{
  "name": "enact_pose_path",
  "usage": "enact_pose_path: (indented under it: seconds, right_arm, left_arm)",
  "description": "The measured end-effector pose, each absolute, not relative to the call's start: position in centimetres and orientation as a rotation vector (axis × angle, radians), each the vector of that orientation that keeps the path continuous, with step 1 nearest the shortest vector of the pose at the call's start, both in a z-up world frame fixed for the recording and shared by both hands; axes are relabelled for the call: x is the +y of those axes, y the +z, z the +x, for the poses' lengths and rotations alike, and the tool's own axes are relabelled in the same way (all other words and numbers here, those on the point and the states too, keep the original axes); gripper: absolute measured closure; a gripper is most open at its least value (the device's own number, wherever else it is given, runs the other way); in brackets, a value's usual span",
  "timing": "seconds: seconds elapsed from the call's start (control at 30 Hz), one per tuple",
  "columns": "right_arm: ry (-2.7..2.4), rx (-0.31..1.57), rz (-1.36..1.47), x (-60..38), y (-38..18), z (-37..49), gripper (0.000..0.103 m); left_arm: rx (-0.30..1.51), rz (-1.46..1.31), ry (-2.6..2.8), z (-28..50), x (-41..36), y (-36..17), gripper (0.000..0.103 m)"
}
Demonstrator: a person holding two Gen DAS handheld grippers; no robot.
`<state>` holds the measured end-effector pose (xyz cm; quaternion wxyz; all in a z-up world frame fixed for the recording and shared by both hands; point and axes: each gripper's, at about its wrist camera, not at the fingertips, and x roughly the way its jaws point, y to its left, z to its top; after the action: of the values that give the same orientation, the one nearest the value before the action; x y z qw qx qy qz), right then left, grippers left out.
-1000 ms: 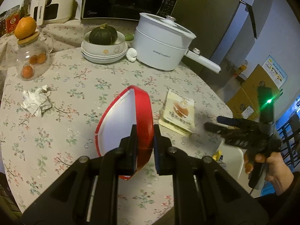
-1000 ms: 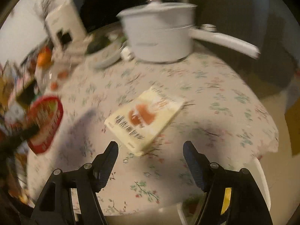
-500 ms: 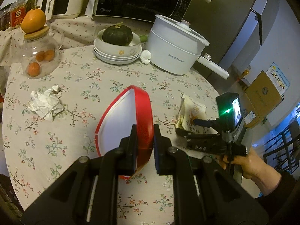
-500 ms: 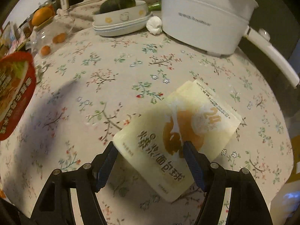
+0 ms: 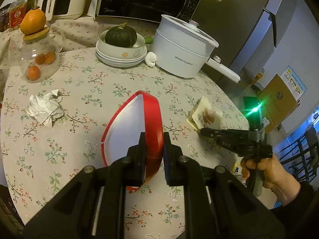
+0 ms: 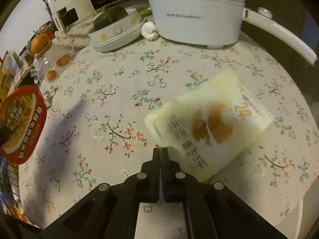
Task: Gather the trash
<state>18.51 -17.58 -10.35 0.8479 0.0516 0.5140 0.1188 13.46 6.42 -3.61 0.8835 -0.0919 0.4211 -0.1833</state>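
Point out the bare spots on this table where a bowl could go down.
Widest bare cloth: between the crumpled paper, the stacked plates and the red bowl. A smaller patch lies between the pot and the wrapper. The back edge is crowded by the jar, plates and pot.

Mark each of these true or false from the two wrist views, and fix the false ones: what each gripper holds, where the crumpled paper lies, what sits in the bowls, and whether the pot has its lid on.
1. The left gripper is clamped on the rim of the red container. True.
2. The right gripper stands wide open above the snack packet. False: its jaws are shut at the packet's near edge.
3. The crumpled paper lies on the tablecloth, apart from the red container. True.
4. An orange sits in the stacked bowls. False: a dark green squash sits there; the orange rests on the glass jar.
5. The white pot has its lid off. False: the lid is on.
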Motion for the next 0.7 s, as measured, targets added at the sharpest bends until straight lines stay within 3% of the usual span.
enact_pose_path:
  seconds: [0.3,0.33,0.4,0.43,0.47,0.7]
  right_arm:
    - [0.205,1.062,0.094,-18.9,-8.1,16.5,0.099]
    - [0.201,1.074,0.107,-18.9,-8.3,16.7,0.09]
    - [0.167,1.083,0.118,-18.8,-8.7,17.1,0.054]
    - [0.148,1.073,0.119,-18.8,-8.7,17.2,0.024]
    - [0.121,1.053,0.116,-18.6,-8.7,17.4,0.019]
    - [0.085,1.08,-0.016,-14.8,-10.9,21.5,0.019]
  left_arm:
    - [0.881,-0.224,-0.411,13.1,5.7,-3.4,0.087]
    - [0.88,-0.226,-0.413,13.1,5.5,-3.3,0.087]
    - [0.877,-0.225,-0.415,13.0,5.4,-3.3,0.087]
    - [0.877,-0.225,-0.416,13.1,5.3,-3.3,0.087]
    - [0.877,-0.223,-0.417,13.1,5.2,-3.2,0.087]
    - [0.88,-0.225,-0.408,13.7,5.6,-3.3,0.087]
